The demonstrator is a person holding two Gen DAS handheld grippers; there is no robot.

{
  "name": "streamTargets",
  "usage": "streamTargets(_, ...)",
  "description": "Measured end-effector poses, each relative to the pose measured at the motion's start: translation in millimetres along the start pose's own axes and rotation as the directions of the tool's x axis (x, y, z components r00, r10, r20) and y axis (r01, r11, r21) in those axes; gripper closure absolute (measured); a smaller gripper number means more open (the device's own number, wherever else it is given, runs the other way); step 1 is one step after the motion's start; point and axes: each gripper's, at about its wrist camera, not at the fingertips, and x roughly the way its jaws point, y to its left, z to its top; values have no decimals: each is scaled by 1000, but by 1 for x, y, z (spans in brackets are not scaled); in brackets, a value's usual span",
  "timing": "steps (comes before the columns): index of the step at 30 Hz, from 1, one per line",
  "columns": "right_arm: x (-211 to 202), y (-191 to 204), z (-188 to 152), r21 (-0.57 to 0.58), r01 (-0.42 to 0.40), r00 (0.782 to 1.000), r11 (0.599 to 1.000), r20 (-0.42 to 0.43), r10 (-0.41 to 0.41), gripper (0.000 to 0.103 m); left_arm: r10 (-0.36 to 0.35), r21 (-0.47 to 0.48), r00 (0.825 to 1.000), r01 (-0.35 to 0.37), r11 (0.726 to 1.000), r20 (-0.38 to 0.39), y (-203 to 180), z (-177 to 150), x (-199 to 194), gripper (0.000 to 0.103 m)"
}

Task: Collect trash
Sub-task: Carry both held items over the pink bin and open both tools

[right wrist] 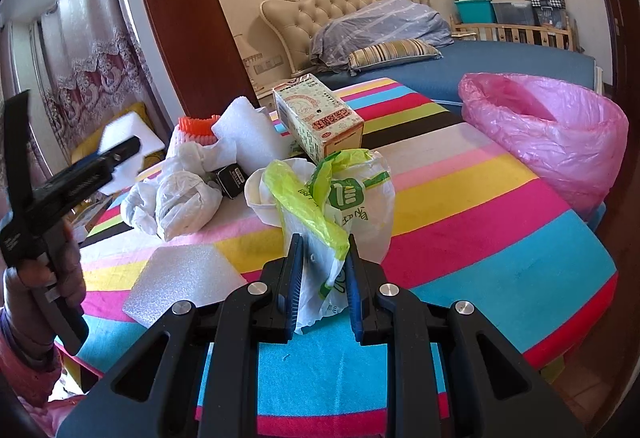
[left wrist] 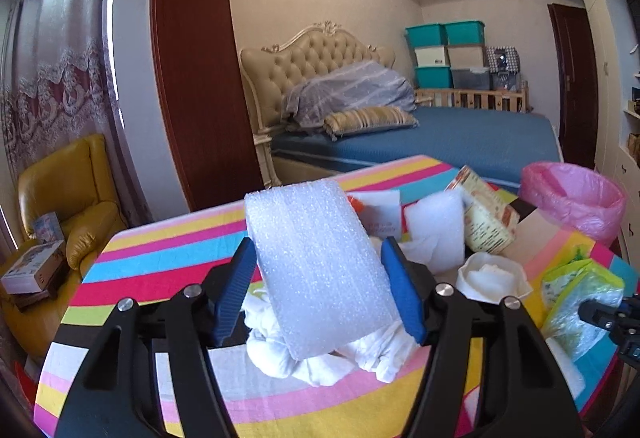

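- The left gripper (left wrist: 320,278) has its jaws clamped on the foam sheet (left wrist: 316,270): light, soft, so grip its middle.
- The right gripper (right wrist: 322,278) is pinched on the thin, slippery plastic bag (right wrist: 344,197).

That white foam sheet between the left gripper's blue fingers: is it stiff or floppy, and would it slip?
The foam sheet probably weighs very little; it stands up between the left gripper without sagging, so fairly stiff. Its bubbly surface looks squashy, so pads would likely grip it.
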Motion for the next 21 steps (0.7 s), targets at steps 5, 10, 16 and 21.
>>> streamTargets(5, -8, -8, 3, 4, 19, 999, 1000, 28, -19, 82, -97, -6, 995, 97, 995, 18, -12, 9, -16, 40)
streamTargets(10, -18, -21, 15, -2, 79, 995, 997, 62, -79, 82, -212, 15, 977, 213, 977, -7, -41, 12, -17, 40)
streamTargets(16, -27, -45, 30, -22, 158, 985, 987, 75, -156, 82, -339, 34, 939, 341, 939, -61, -82, 15, -7, 40)
streamTargets(21, -38, -64, 49, -46, 224, 970, 973, 112, -218, 82, -428, 64, 899, 434, 899, -92, -123, 31, 3, 40)
